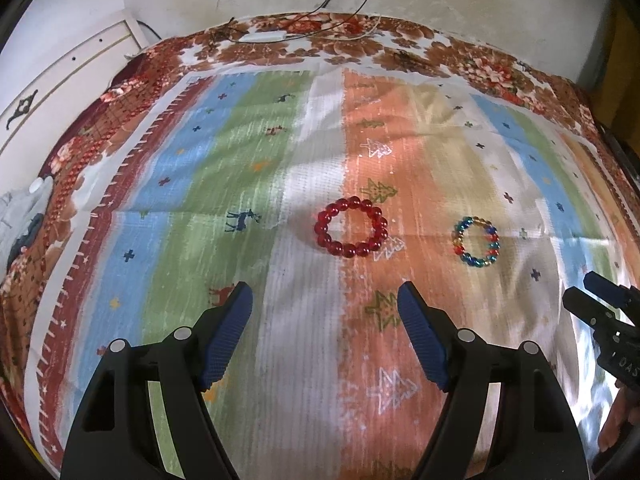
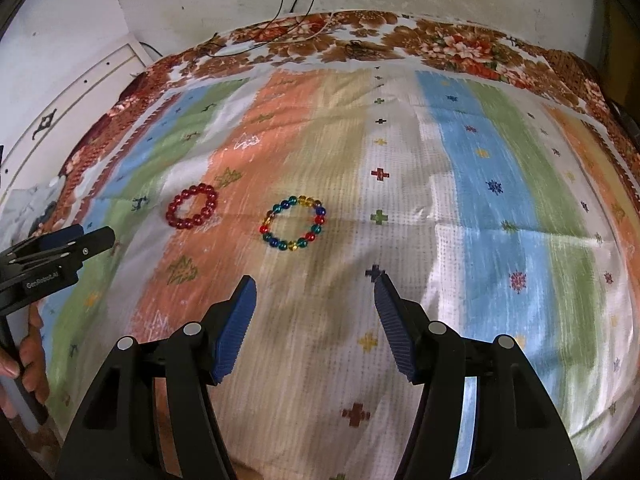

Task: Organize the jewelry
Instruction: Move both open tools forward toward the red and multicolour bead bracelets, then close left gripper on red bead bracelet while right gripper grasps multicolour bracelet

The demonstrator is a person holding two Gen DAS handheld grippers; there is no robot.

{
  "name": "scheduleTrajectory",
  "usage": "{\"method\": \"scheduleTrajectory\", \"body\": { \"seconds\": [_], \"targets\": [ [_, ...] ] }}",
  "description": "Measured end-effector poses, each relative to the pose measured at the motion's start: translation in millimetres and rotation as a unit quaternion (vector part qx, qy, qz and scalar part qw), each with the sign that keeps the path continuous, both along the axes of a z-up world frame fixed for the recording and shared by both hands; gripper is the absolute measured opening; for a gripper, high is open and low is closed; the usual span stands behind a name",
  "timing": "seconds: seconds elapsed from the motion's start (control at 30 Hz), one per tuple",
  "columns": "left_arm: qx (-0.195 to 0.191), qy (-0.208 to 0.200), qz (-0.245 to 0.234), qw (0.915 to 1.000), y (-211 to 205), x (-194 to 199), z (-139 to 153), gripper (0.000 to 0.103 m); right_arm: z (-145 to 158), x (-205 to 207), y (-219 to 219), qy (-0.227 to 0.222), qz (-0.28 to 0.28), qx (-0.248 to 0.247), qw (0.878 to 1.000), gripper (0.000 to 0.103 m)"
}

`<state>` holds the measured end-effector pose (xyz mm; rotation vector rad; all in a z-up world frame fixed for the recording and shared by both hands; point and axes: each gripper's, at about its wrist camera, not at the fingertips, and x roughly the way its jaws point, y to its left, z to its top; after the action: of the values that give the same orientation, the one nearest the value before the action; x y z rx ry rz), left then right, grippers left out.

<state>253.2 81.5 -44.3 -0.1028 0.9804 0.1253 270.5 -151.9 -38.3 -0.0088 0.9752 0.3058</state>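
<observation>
I am holding my left gripper [image 1: 326, 294] angled downward over the striped, patterned cloth [image 1: 304, 360] that covers the bed; its two blue ribbed pads [image 1: 230, 332] are standing well apart with nothing between them. In the left wrist view they are filling the lower centre of the frame. The red round-bead bracelet [image 1: 351, 227] is lying flat on the cloth at centre frame, just above the gap between the pads and apart from them, on the border between the white and orange stripes.

I am holding my right gripper [image 2: 315, 286] at a similar downward tilt, its blue pads [image 2: 236, 328] also standing apart and empty, occupying the lower centre of the right wrist view. The multicoloured glass-bead bracelet [image 2: 293, 223] is lying flat left of centre in that view, above and slightly left of the left pad, not touching it. The red bracelet [image 2: 192, 206] is resting further left, near but separate from the multicoloured one.

In the left wrist view the multicoloured bracelet [image 1: 476, 242] is sitting right of centre, and the right gripper is entering at the right edge. In the right wrist view the left gripper is entering at the left edge, with my fingers [image 2: 30, 360] wrapping its handle at lower left.
</observation>
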Motion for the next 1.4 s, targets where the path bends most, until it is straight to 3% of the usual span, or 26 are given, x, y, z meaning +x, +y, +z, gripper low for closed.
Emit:
{"method": "scheduleTrajectory", "body": {
  "seconds": [1.4],
  "targets": [
    [0.026, 0.038, 0.01, 0.9989, 13.7, 87.6, -62.8, 0.075, -55.1, 84.2, 23.5, 0.047, -0.022, -0.002, 0.999, 0.061]
  ]
}}
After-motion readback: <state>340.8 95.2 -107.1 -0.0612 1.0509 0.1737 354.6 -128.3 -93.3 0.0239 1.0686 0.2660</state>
